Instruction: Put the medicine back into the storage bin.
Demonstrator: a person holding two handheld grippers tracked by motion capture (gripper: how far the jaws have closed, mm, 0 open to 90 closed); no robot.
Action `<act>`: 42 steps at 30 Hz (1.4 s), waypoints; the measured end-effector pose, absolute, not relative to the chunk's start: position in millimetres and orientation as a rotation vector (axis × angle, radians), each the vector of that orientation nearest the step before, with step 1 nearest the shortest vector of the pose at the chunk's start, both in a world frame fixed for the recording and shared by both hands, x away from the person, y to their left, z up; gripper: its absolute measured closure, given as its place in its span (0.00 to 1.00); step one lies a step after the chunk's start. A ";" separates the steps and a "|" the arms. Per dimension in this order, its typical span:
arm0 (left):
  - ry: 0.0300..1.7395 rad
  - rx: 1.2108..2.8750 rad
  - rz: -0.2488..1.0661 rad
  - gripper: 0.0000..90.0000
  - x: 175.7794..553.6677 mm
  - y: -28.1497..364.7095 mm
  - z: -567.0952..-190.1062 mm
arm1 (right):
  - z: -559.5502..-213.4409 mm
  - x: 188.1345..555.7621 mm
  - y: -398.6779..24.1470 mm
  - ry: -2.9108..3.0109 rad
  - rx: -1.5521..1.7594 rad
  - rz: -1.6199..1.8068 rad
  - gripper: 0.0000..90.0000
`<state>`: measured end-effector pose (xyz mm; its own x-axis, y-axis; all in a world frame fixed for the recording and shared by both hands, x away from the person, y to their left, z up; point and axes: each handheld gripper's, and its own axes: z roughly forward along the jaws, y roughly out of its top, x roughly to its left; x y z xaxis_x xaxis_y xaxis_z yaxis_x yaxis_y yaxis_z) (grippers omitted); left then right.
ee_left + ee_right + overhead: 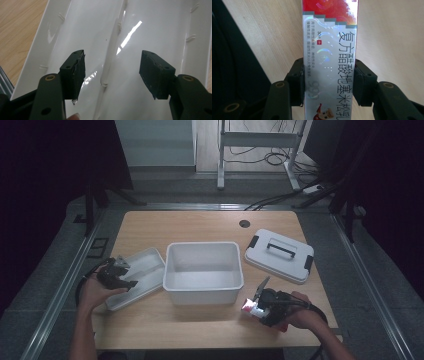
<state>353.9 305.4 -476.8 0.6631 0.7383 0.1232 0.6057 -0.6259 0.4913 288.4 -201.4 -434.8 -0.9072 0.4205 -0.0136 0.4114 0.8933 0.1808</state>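
At the table's near right edge, the right gripper (329,82) clamps a long, narrow carton (329,50), both pads pressed on its 2 long sides. The carton is glossy silver-white with a red end, black Chinese lettering down its face and a small cartoon figure near the jaws. It sits just right of the white bin (203,272). The left gripper (112,72) hangs wide open over the shallow white tray (160,30), holding nothing.
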 end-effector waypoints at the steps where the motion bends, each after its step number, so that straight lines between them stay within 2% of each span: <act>1: 1.052 2.470 0.440 0.42 353.9 305.5 -476.9 | -426.8 288.7 -204.7 2.992 0.669 0.276 0.57; 9: 1.049 2.479 0.428 0.42 354.5 303.6 -478.9 | -368.8 292.1 -225.5 2.896 0.659 0.462 0.57; 16: 1.040 2.491 0.421 0.42 355.2 302.2 -480.5 | -342.2 300.2 -223.4 2.849 0.621 0.554 0.57; 31: 1.047 2.490 0.409 0.43 356.3 302.4 -484.1 | -333.3 338.9 -177.1 2.876 0.483 0.642 0.57; 42: 1.042 2.495 0.401 0.43 357.0 302.0 -485.2 | -331.6 355.4 -158.0 2.886 0.443 0.666 0.57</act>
<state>357.0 302.0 -485.2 0.6800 0.7256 0.1056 0.6091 -0.6391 0.4696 355.4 -158.0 -331.6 -0.9458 0.3159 -0.0755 0.2509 0.8583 0.4477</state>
